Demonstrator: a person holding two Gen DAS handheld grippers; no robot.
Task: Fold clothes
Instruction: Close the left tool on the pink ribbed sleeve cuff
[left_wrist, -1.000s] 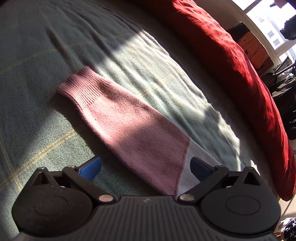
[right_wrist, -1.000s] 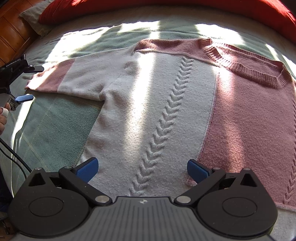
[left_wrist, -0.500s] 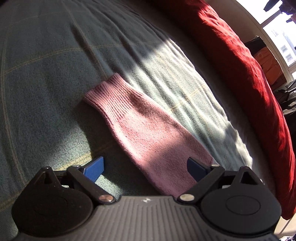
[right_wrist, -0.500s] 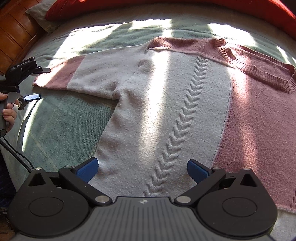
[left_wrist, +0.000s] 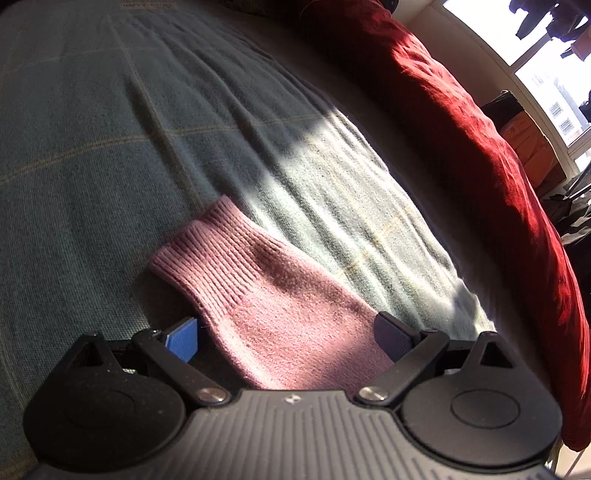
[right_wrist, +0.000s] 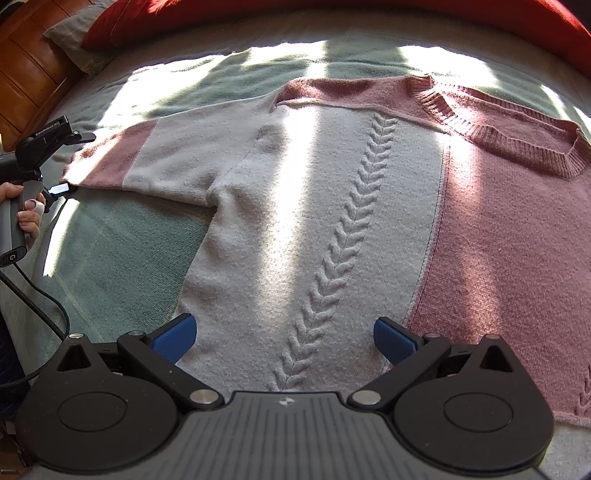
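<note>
A pink and cream knitted sweater lies flat, front up, on a green blanket. Its left sleeve stretches out sideways, and the pink ribbed cuff fills the left wrist view. My left gripper is open, its blue pads straddling the sleeve just behind the cuff, close above the cloth. In the right wrist view the left gripper shows at the sleeve's end, held by a hand. My right gripper is open over the sweater's lower hem by the cable braid, holding nothing.
A red duvet runs along the far side of the bed. A wooden headboard and a grey pillow sit at the upper left. A black cable trails from the left gripper's handle. A window shines beyond the bed.
My left gripper slid outward along the sleeve, from the pink and cream seam to the cuff, and came lower. My right gripper drifted left along the hem. Both stayed open.
</note>
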